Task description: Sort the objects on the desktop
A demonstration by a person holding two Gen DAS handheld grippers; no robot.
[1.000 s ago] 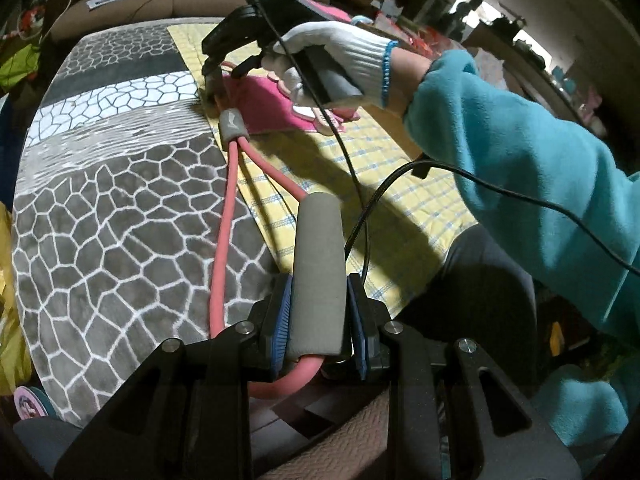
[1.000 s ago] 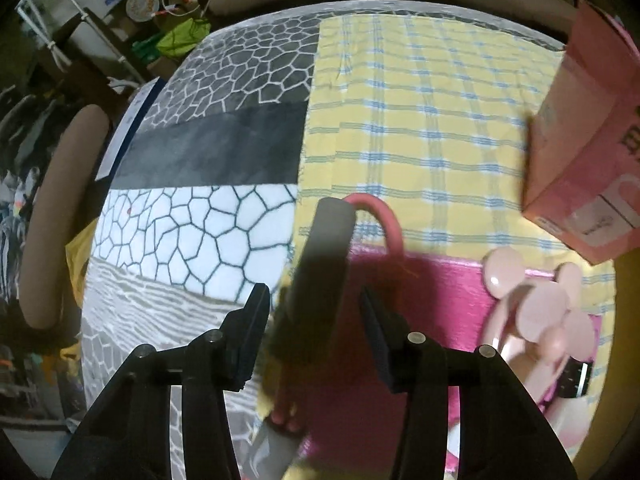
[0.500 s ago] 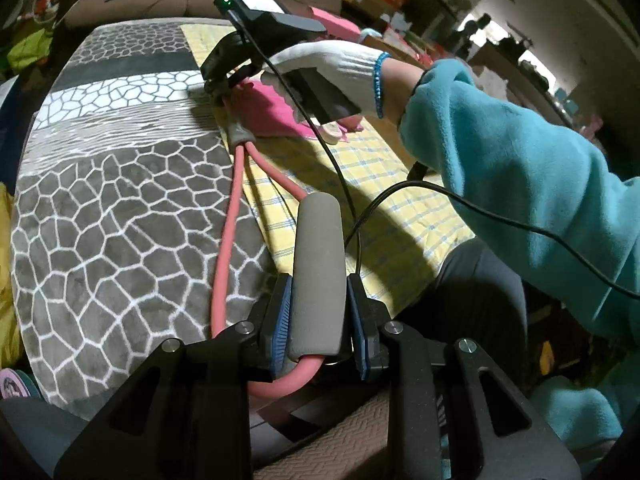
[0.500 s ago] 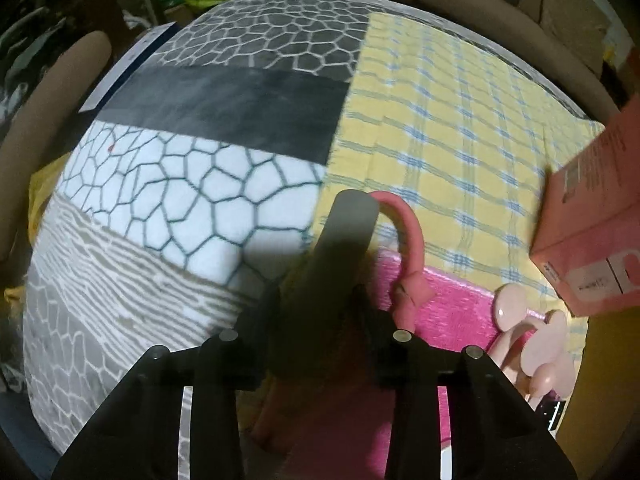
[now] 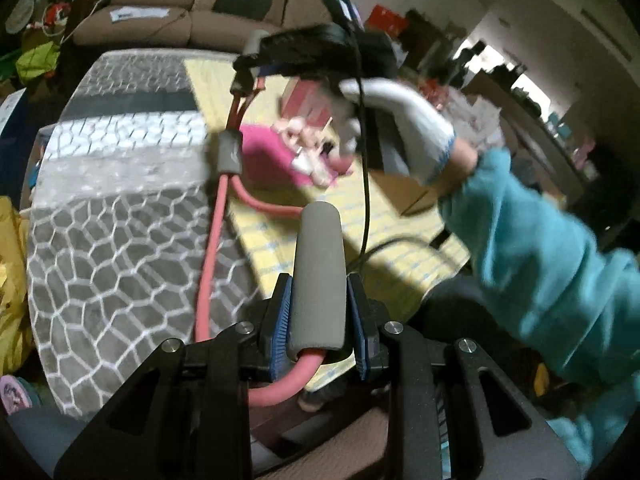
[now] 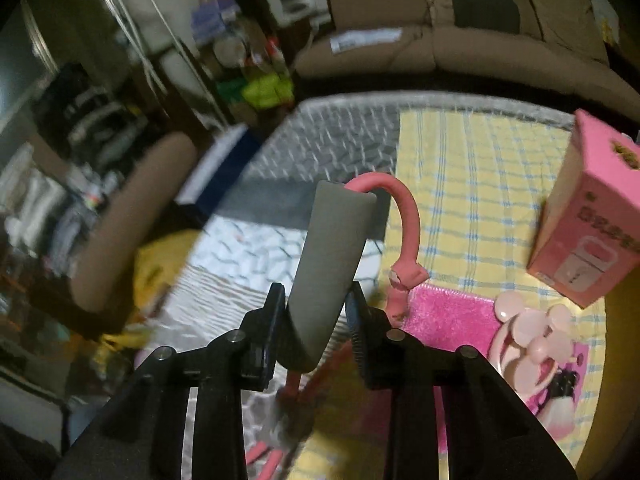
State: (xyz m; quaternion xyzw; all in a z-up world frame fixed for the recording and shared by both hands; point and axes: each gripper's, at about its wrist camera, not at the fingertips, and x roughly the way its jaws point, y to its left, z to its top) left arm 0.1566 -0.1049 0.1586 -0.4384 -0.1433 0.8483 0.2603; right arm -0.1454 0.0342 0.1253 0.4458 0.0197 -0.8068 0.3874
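Patterned table cover [image 5: 120, 248], sofa [image 6: 440, 44] behind; both grippers clamp the band's grey foam handles

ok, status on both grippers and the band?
Left gripper shut on grey handle. Right gripper just closed on other handle. Pink band lifting off table. Nothing blocking.

band [image 5: 208, 256]: pink tube, grey foam handles | one handle [image 5: 318, 276] clamped in left gripper [image 5: 320, 320]; other handle [image 6: 328, 268] in right gripper [image 6: 316, 328] | tube hangs between both; lifted off table
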